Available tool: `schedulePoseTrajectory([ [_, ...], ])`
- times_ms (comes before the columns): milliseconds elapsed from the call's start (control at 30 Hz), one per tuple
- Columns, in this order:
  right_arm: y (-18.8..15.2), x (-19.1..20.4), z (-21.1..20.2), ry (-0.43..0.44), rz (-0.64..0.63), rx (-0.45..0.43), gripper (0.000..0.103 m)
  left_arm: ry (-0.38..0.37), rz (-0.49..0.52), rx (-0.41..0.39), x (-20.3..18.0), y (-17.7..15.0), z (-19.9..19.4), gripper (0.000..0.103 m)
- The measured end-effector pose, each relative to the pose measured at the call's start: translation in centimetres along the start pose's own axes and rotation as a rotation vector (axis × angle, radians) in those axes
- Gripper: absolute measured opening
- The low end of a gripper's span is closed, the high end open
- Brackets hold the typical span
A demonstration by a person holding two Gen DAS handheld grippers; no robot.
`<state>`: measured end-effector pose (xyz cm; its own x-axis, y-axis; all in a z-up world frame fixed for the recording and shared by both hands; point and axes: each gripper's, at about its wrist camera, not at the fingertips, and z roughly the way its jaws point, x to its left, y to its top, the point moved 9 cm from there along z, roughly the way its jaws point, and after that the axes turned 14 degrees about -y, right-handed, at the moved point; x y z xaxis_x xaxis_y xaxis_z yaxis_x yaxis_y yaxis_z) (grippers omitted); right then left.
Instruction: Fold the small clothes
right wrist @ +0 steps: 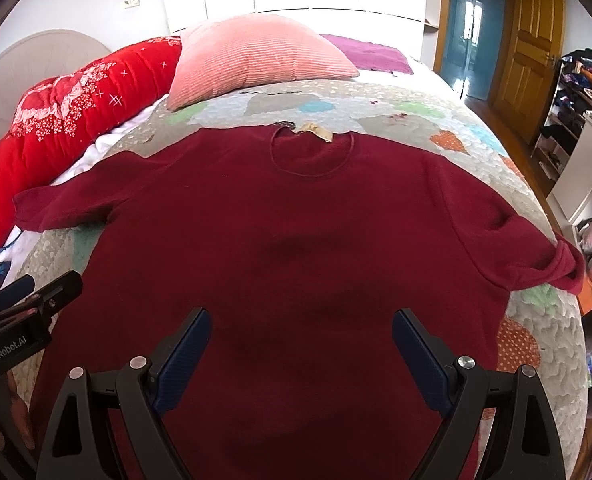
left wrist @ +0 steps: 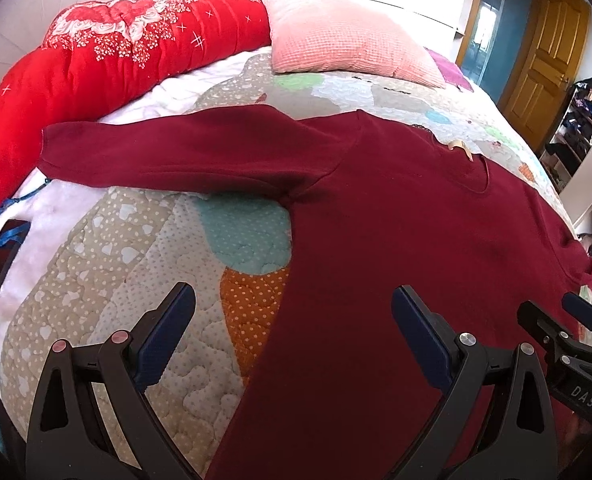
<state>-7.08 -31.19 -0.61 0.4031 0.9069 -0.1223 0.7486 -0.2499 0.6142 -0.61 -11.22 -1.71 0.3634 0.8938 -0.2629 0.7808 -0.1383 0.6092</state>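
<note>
Right wrist view shows the maroon sweater (right wrist: 296, 248) flat and unfolded on the bed (right wrist: 536, 320), both sleeves out, right claw (right wrist: 300, 344) and left claw (left wrist: 293, 320) spread and empty.

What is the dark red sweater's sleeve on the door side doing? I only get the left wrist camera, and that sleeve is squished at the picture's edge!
Observer: In the right wrist view, that sleeve of the dark red knitted sweater lies rumpled, and its cuff is curled over at the edge of the patchwork quilt.
Operator: Is the other gripper holding it?
Observer: No. The right gripper is open above the sweater's lower middle and grips nothing.
Operator: Can you see the whole neck hole?
Observer: Yes. The round collar shows as a full ring, with a tan label at its far edge.
</note>
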Motion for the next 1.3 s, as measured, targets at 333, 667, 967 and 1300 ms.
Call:
schedulePoseTrajectory([
  [333,0.2,1.3,1.1,0.015,0.004,0.025,0.091,0.000,-0.026,0.008,1.3,0.7,0.6,0.099],
  [667,1.3,4.0,2.1,0.040,-0.018,0.023,0.091,0.044,-0.110,-0.009,6.7,2.9,0.3,0.099],
  [967,2.3,7.4,2.7,0.074,-0.069,0.019,0.090,0.112,-0.359,-0.065,19.1,6.0,0.1,0.099],
  [1300,2.2,9.8,4.2,0.099,-0.109,0.051,0.090,0.136,-0.657,-0.124,28.9,8.3,3.4,0.094],
])
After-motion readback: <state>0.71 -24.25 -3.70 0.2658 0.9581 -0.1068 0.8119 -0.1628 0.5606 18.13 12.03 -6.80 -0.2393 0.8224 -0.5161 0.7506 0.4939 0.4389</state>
